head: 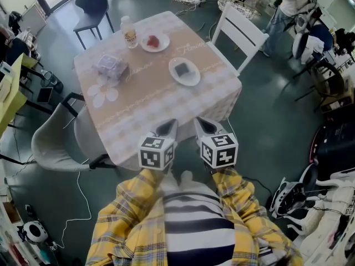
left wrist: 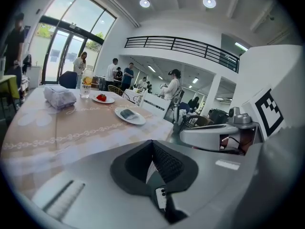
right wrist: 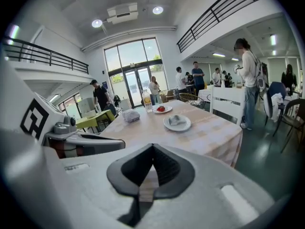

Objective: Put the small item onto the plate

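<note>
Left gripper (head: pixel 166 128) and right gripper (head: pixel 204 126): fingers pressed together, holding nothing, at the pink-checked table's (head: pixel 144 100) 6 o'clock edge. The small red item (head: pixel 152 40) lies on a round white plate (head: pixel 166 44) at 12 o'clock. A long reach could topple the clear plastic bottle (head: pixel 130 33) beside it.

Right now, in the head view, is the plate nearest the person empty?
No, a small dark grey item lies in the middle of the near plate.

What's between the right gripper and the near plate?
Between the right gripper and the plate there is only bare tablecloth. It shows clearest in the head view.
</note>
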A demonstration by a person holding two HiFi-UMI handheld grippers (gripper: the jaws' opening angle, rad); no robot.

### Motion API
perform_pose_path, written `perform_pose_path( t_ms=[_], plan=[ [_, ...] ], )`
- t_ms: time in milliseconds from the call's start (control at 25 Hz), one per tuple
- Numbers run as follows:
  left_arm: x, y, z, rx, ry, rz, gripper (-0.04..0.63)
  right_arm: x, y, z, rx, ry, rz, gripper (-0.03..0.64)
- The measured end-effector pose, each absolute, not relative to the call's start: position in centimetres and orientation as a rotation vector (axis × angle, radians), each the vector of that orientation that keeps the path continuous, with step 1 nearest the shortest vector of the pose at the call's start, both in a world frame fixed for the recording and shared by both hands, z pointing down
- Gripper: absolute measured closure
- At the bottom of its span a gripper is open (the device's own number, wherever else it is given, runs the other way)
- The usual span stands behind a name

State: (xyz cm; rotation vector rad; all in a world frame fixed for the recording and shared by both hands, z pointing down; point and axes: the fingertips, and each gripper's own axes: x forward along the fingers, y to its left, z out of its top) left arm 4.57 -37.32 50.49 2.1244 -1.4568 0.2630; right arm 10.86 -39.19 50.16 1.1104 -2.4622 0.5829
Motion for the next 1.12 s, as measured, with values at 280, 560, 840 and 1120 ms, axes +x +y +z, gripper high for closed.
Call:
perform_pose_path(
  t_ms=[280,560,840,1120],
  plan=[
    [5.2,-36.6,50.4,2.119,-1.475,0.254,0.595,11.4,-38.0,50.1,1.086,-2.466,0.565,0.621],
    [6.3,-36.2,50.1,2.132,-1.468,0.253,0.595,11.7,-37.0,50.3,1.066,-2.468,0.562,0.621],
    [6.6,-35.9,50.1,2.122,-1.471,0.236,0.595,12.1,-36.7,50.2,1.059,-2.472,0.564,0.621],
    [7.2,-36.4,49.7,2.134,-1.47,0.225,0.595,12.4,-36.9,49.9,1.056,-2.48,0.557,0.621]
  ],
)
